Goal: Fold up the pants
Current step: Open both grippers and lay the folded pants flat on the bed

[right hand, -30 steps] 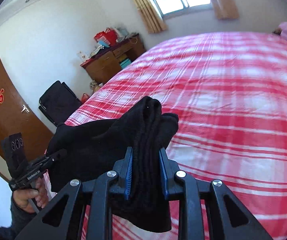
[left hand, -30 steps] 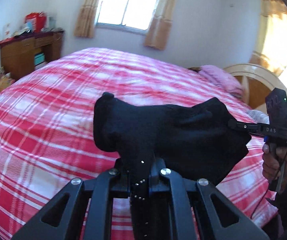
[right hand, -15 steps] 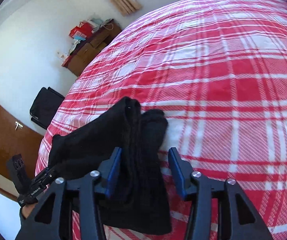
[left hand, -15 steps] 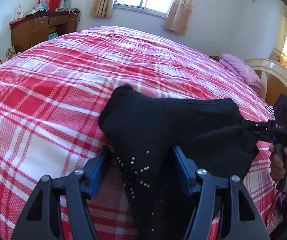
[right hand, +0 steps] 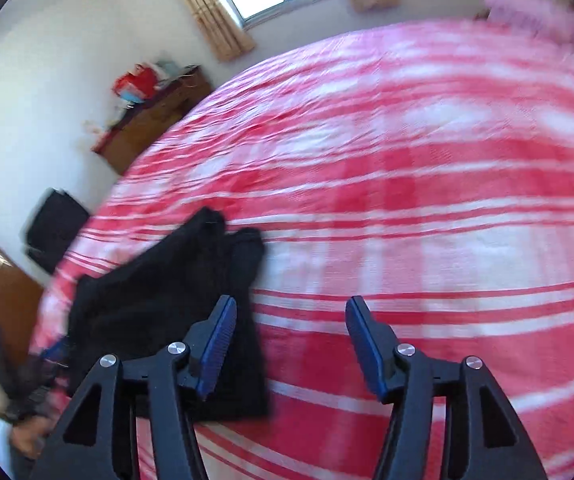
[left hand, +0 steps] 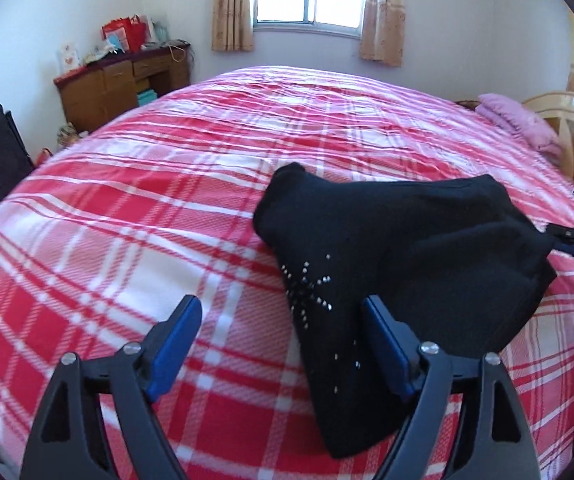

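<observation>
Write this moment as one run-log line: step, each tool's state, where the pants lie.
step: release | left tool: opening, pants between pads, unpressed | right tool: opening, nothing between | black pants: folded bundle on red plaid bedspread

1. The black pants lay folded in a thick bundle on the red plaid bed.
2. Small silver studs dotted the end nearest the left wrist camera.

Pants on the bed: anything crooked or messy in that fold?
Yes. The pants lie on the plaid bed as a lopsided bundle: corners poke out, edges don't line up, and the near end narrows. Both grippers, left and right, are opening, clear of the cloth.
</observation>
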Demonstrator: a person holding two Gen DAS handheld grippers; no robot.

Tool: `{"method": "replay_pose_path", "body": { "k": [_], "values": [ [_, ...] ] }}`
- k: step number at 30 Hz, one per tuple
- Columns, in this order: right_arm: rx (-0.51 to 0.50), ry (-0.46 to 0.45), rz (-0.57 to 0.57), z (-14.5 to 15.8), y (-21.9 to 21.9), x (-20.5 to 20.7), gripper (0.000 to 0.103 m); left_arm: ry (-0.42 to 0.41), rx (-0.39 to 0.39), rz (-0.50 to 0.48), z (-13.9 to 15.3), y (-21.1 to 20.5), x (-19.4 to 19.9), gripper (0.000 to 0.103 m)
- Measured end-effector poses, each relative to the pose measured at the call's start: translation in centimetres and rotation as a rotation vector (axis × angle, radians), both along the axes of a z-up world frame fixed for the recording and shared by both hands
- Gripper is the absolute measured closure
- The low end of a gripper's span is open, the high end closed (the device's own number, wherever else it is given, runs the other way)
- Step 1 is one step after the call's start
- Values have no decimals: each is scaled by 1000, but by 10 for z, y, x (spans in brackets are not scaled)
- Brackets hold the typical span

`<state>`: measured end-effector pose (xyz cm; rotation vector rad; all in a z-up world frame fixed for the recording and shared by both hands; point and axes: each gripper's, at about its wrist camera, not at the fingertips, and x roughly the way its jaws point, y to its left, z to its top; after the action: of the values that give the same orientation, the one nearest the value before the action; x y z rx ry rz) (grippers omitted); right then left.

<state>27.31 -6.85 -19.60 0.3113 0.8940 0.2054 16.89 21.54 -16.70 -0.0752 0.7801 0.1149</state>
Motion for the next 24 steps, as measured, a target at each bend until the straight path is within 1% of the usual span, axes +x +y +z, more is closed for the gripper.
{"method": "replay_pose_path", "body": {
  "k": [8, 11, 13, 16, 19, 22, 24],
  "values": [
    [-51, -93, -27, 41, -33, -73, 44, -48, 60, -28, 25, -22, -17, 19],
    [-117, -100, -27, 55, -28, -82, 44, -69, 74, -40, 35, -31, -23, 19],
    [-132, -139, -33, 68, -25, -93, 44, -92, 74, -60, 43, -39, -27, 19],
    [-138, -176, -12, 84, -16, -107, 43, -123, 86, -77, 54, -47, -31, 17],
    [-196, -245, 19, 102, 3, -122, 41, -156, 81, -91, 62, -54, -36, 13],
    [-193, -289, 47, 116, 15, -132, 40, -175, 84, -99, 68, -58, -39, 12],
    [-191, -302, 63, 120, 21, -135, 40, -180, 87, -102, 70, -60, -40, 12]
  ]
}}
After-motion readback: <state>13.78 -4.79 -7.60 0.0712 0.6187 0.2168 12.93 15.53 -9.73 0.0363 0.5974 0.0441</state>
